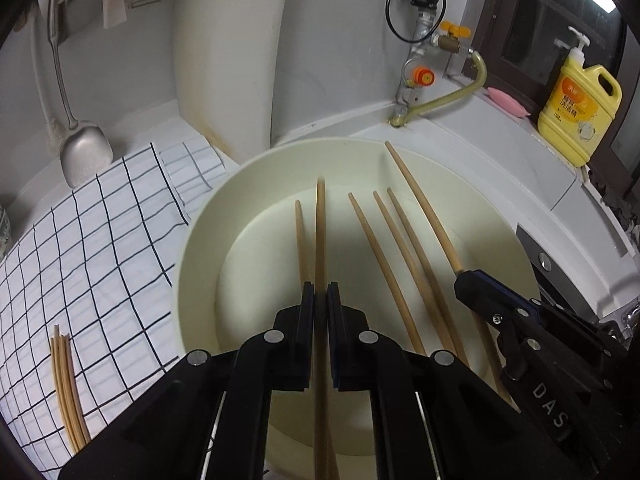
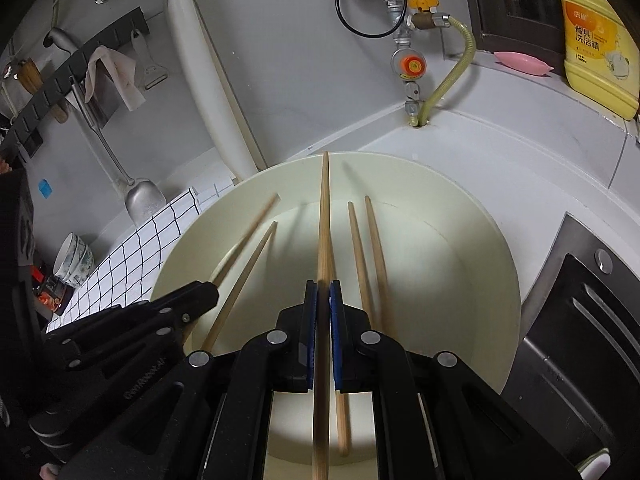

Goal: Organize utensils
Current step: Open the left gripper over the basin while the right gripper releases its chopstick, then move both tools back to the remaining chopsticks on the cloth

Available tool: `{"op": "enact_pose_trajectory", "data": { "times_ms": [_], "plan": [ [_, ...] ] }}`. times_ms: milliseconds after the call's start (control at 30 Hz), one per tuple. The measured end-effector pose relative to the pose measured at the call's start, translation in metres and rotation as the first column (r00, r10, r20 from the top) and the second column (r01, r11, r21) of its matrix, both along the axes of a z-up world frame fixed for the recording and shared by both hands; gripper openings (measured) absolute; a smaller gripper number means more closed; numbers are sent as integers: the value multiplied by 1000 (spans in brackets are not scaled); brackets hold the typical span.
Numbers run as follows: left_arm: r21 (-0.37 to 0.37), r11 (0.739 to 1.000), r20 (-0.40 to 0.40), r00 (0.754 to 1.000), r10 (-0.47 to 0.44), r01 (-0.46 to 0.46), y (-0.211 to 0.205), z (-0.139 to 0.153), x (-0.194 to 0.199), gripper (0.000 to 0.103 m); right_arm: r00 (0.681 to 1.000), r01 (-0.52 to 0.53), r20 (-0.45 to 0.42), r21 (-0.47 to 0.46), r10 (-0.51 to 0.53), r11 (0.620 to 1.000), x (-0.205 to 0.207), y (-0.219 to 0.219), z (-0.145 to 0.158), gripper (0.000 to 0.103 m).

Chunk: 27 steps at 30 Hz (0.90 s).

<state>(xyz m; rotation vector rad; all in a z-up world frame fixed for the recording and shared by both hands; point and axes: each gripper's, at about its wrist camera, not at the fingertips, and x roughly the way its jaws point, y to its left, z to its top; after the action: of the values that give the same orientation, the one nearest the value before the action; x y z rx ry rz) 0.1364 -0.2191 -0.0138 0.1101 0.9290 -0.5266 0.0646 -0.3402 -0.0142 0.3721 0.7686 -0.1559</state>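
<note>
Now my left gripper (image 1: 320, 292) and right gripper (image 2: 323, 290) each clamp one chopstick (image 1: 320, 232) above the cream basin (image 1: 192, 248). Light, stiff and smooth, they could pivot; gripping mid-shaft seems steadiest.

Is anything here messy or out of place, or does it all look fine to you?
Nothing is spilled or broken. The loose chopsticks lie scattered at different angles in the cream basin, unlike the tidy bundle on the checked cloth. Each gripper, left and right, is shut on one chopstick.
</note>
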Motion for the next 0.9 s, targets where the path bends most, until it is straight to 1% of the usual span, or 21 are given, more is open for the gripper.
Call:
{"op": "enact_pose_trajectory", "data": {
  "times_ms": [100,133,167,200,233,267,333,533,700,800,900],
  "plan": [
    [1,1000,-6,1000,9,-9,1,-2,1,10,1000,-2,-2,4,2,1000,1,0,0,6],
    [5,1000,2,1000,14,-14,2,-1,0,18,1000,-2,-5,6,2,1000,1,-1,0,6],
    [8,1000,13,1000,20,-21,3,0,-1,31,1000,1,-7,4,-1,1000,1,-1,0,9],
    [9,1000,26,999,27,-28,5,2,-2,39,1000,4,-7,2,-4,1000,1,-2,0,11],
    [7,999,48,998,37,-37,7,5,-3,56,1000,10,-6,-1,-10,1000,1,-2,0,11],
    [3,999,71,996,46,-46,10,9,-5,65,1000,15,-2,-1,-15,1000,0,-2,1,11],
    [5,998,101,993,54,-55,13,15,-8,66,1000,16,2,-2,-16,1000,-1,-2,2,11],
    [7,998,127,990,57,-58,20,24,-11,67,1000,13,17,-13,-13,1000,-2,2,7,14],
    [-1,997,138,988,74,-75,30,28,-13,72,1000,8,26,-15,-8,1000,-4,5,11,20],
    [-6,995,145,985,96,-97,43,30,-15,75,999,-5,36,-14,6,1000,-5,11,13,25],
    [0,991,159,979,130,-131,62,30,-19,79,999,-29,44,-24,30,999,-4,20,17,27]
  ]
}}
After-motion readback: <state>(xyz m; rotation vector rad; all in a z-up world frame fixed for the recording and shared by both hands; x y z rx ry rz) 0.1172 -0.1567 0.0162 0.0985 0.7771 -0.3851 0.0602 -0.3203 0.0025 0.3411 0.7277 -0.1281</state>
